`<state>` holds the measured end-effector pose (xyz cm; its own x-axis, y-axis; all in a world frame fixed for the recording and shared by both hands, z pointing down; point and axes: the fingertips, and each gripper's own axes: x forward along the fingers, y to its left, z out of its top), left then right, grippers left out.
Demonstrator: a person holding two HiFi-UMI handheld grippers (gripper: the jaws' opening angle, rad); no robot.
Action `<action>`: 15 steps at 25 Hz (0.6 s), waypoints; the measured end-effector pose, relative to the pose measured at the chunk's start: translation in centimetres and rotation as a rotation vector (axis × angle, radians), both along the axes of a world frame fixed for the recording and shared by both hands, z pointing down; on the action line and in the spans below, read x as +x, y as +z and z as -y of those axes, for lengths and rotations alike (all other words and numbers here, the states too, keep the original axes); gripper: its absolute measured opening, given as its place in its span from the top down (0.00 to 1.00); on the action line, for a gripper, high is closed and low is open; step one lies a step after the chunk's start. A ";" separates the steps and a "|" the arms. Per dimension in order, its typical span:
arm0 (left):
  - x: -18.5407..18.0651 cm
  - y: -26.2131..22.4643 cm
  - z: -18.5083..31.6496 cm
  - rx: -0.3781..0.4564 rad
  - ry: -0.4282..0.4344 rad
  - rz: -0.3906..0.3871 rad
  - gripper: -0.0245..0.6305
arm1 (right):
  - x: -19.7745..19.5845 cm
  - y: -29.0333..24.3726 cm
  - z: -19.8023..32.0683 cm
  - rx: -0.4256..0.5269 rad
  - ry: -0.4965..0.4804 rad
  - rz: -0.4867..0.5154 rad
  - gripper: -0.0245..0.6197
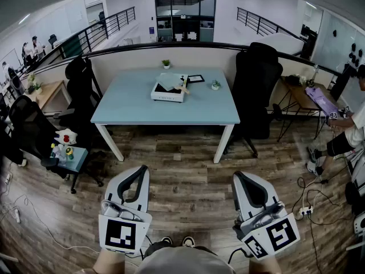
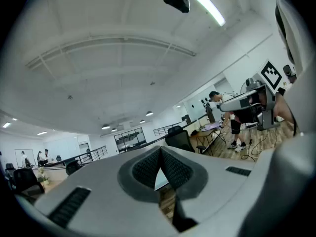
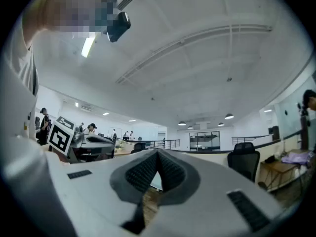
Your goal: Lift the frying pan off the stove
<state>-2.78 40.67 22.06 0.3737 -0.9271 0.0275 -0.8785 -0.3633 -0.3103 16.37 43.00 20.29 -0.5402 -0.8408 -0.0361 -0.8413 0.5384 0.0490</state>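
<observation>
Left gripper [image 1: 139, 171]: you hold it low over the wooden floor [image 1: 188, 193], well short of the tabletop [image 1: 125, 110]. Its jaws are closed together with nothing between them.
Stove [image 1: 166, 96]: white, toward the far middle of the tabletop, well apart from both your grippers.
Frying pan [image 1: 169, 81]: grey, lying on top of the stove; too small to make out in detail.
Right gripper [image 1: 237, 177]: level with your left one, close to your body. Its jaws are pressed together and empty.
Person [image 1: 352, 127]: at the far right edge.
</observation>
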 end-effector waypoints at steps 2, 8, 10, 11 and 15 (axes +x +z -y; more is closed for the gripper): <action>0.3 0.0 0.1 0.002 0.002 0.005 0.96 | 0.2 0.1 0.1 -0.004 -0.010 0.008 0.96; 1.4 0.4 0.3 0.001 -0.004 0.002 0.96 | 1.4 0.7 0.5 -0.012 -0.015 0.040 0.96; 1.8 0.6 0.4 0.002 -0.001 0.007 0.96 | 1.8 0.8 0.6 -0.012 -0.018 0.041 0.96; 2.0 0.6 0.3 0.002 0.000 0.010 0.96 | 1.9 0.9 0.5 -0.014 -0.025 0.043 0.96; 2.6 1.2 0.2 -0.020 -0.011 0.012 0.96 | 2.4 1.5 0.7 -0.025 -0.044 0.037 0.96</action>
<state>-0.23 40.42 23.26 0.3628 -0.9305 0.0509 -0.8789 -0.3598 -0.3133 18.73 42.34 21.83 -0.5751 -0.8173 -0.0360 -0.8179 0.5753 0.0040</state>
